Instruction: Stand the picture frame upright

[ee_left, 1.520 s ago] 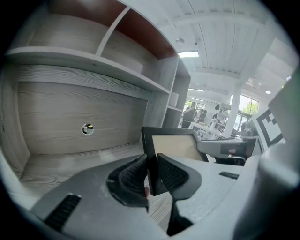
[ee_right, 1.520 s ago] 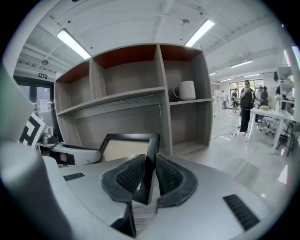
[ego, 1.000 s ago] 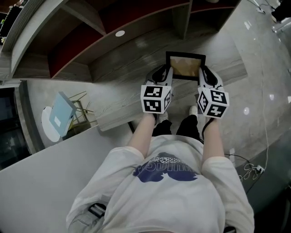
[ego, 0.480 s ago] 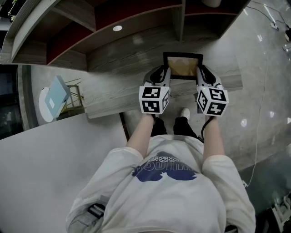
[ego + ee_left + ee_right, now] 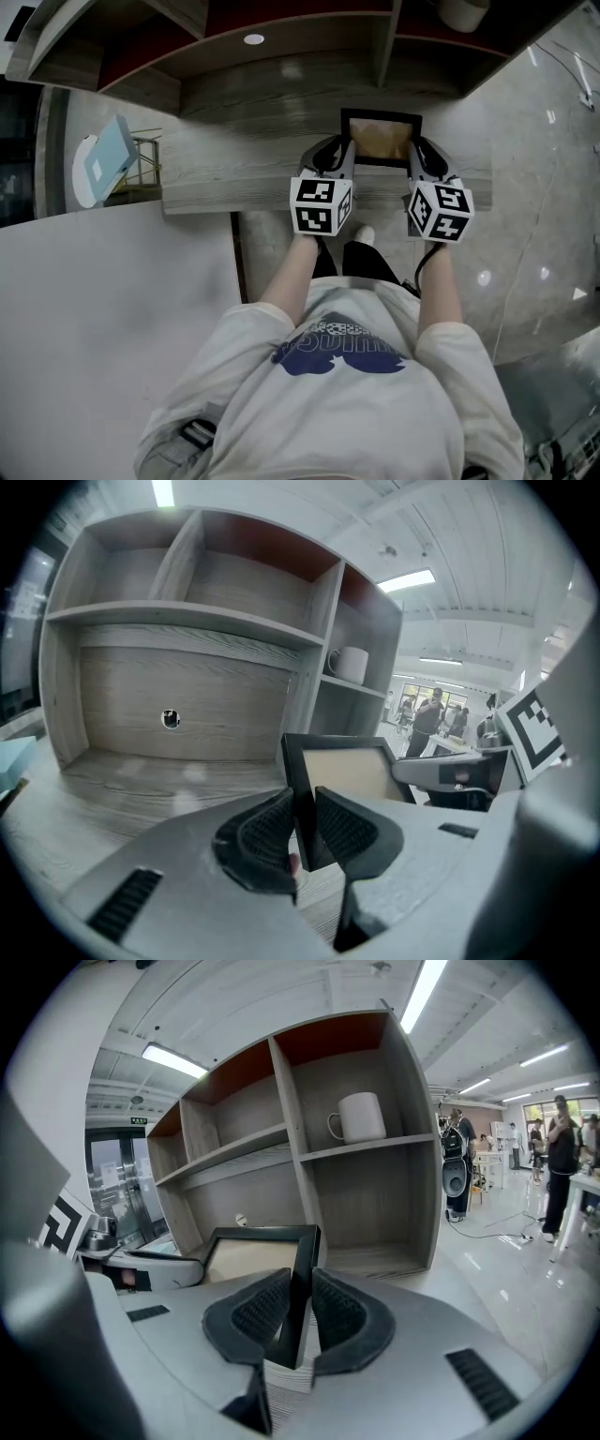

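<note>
We had the picture frame (image 5: 380, 139) clamped from both sides. The left gripper (image 5: 302, 829) had its fingers (image 5: 261, 834) pressed on the frame's left edge, and the right gripper (image 5: 298, 1314) had its fingers (image 5: 345, 1314) pressed on the right edge. The frame spanned the gap between the two pairs of fingers, over the wood-grain bench (image 5: 234, 183), with its pale panel showing. Beyond the fingertips stood the shelf unit (image 5: 375, 1199), and a white mug (image 5: 358, 1117) sat above and ahead of the right fingers.

picture frame (image 5: 381, 139): lower corners hidden behind left tongs (image 5: 337, 150) and right tongs (image 5: 419, 151); mug (image 5: 462, 11) cut off at top.
</note>
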{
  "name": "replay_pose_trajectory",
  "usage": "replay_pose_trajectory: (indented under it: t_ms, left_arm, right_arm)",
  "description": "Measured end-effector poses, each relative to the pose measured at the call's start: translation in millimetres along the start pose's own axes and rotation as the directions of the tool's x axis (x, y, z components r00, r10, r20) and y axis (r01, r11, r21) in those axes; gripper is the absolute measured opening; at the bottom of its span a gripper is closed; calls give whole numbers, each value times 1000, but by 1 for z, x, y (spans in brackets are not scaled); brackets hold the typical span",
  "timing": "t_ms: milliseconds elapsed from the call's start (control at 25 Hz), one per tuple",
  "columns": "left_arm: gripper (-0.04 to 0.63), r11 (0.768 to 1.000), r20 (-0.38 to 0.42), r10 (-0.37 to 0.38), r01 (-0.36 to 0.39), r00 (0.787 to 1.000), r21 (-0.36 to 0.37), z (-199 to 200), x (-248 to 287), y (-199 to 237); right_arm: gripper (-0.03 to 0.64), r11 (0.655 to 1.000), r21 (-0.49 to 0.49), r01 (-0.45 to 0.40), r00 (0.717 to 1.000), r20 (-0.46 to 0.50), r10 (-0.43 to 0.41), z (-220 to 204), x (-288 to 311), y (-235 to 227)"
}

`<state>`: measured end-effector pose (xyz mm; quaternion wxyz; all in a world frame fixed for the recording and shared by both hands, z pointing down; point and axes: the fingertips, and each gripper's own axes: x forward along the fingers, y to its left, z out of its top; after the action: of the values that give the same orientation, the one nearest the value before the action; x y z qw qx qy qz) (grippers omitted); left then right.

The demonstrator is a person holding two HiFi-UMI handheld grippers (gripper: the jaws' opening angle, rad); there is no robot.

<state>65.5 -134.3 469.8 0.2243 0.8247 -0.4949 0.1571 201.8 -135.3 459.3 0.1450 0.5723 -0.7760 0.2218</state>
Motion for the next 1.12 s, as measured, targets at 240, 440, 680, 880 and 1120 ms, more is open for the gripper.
replay_pose_trajectory:
  t_ms: [240, 440, 680, 880, 1120]
  left_arm:
    - [78, 1000, -11, 13, -13, 1000, -1, 1, 2, 8]
    - [78, 999, -25, -31, 31, 999, 12, 7, 15, 17]
    - [78, 993, -46, -106, 109, 993, 52, 22, 33, 26]
    - [78, 981, -60, -171, 176, 983, 87, 32, 51, 31]
    - [78, 970, -63, -216, 222, 974, 102, 33, 65, 33]
  right_arm:
    - [66, 1000, 5, -14, 1000, -6, 14, 0, 8, 5]
    - [66, 1000, 15, 24, 1000, -6, -23, 5, 18, 3]
    - [67, 995, 44, 89, 996, 7, -90, 15, 27, 2]
    - [67, 988, 59, 140, 990, 22, -142, 20, 35, -4]
    - [69, 984, 55, 171, 984, 30, -173, 23, 42, -9]
